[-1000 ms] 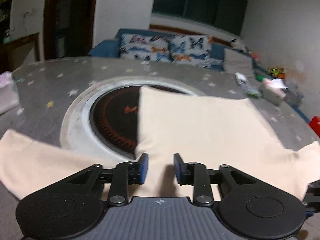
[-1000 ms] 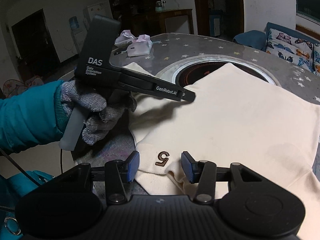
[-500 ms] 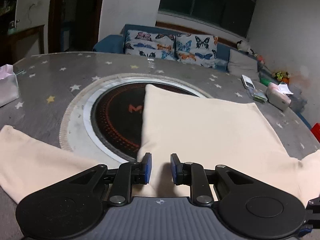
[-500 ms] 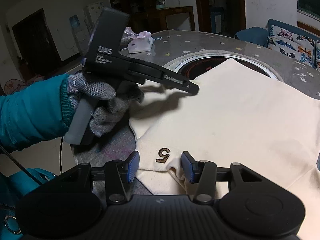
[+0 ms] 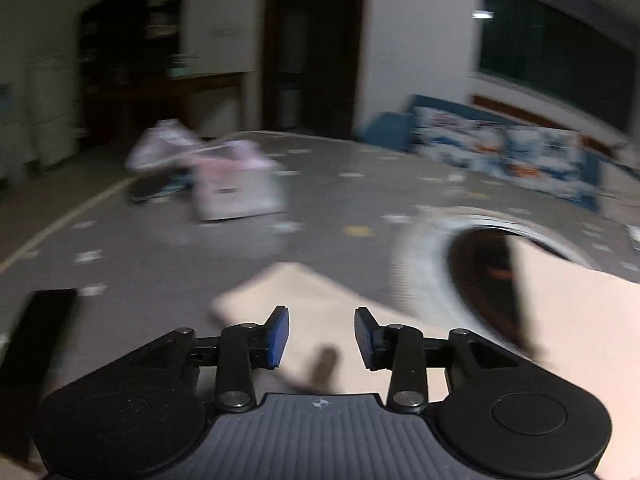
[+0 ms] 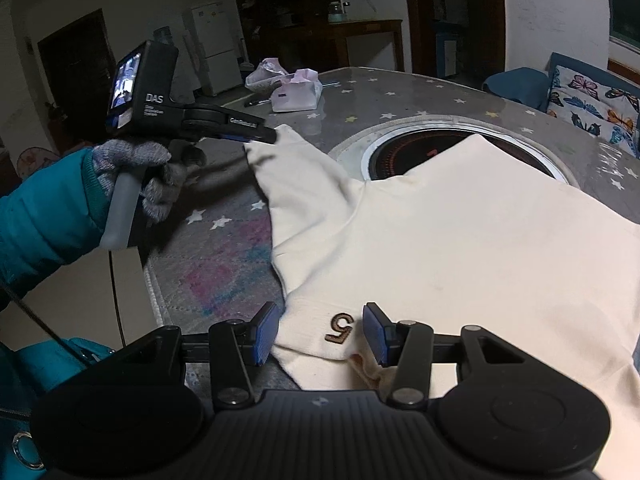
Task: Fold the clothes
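A cream shirt [image 6: 460, 232] lies flat on the grey star-patterned table, its body over the round dark inset. Its left sleeve [image 6: 296, 176] stretches toward the table's left edge. In the blurred left wrist view the sleeve [image 5: 320, 304] lies under my left gripper [image 5: 321, 334], which is open and empty. The right wrist view shows the left gripper [image 6: 264, 135] at the sleeve's end. My right gripper [image 6: 320, 330] is open and hovers over the shirt's near edge, around a brown "5" patch [image 6: 340, 326].
A pink and white tissue pack [image 6: 294, 94] and a crumpled bag [image 6: 264, 74] sit at the table's far left. The round inset [image 6: 400, 152] with a pale ring is partly covered by the shirt. A butterfly-print sofa [image 6: 592, 108] stands behind the table.
My left gripper has swung left from the shirt's body to the end of the left sleeve and has opened wider. My right gripper has stayed in place, open.
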The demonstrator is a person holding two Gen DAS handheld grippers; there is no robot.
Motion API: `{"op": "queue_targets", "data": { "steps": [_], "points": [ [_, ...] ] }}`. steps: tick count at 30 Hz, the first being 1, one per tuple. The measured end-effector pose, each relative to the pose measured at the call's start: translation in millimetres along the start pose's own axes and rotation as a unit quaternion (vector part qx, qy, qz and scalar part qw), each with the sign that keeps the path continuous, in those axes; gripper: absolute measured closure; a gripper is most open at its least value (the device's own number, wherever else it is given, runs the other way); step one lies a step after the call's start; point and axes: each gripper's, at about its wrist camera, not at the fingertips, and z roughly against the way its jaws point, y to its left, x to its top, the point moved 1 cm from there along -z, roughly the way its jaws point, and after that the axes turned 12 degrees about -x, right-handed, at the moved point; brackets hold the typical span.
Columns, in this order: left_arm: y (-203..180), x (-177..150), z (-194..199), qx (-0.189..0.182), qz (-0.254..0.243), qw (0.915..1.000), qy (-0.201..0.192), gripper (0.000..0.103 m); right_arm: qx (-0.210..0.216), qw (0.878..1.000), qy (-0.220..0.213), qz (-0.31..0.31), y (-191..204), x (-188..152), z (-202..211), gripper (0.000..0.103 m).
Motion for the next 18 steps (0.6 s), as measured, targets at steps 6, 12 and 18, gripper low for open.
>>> {"op": "queue_targets", "data": {
  "steps": [6,12,18],
  "points": [
    [25.0,1.3,-14.6,0.021,0.023,0.9995,0.011,0.061,-0.002,1.000,-0.002,0.003,2.7,1.7,1.5,0.056],
    [30.8,0.9,-19.0,0.002,0.040,0.9992,0.010,0.088,-0.007,1.000,-0.003,0.001,2.9,1.4,4.8,0.056],
    [27.4,12.2,-4.0,-0.053,0.065,0.9963,-0.018,0.098,-0.011,1.000,-0.010,-0.006,1.5,0.5,8.3,0.056]
  ]
}}
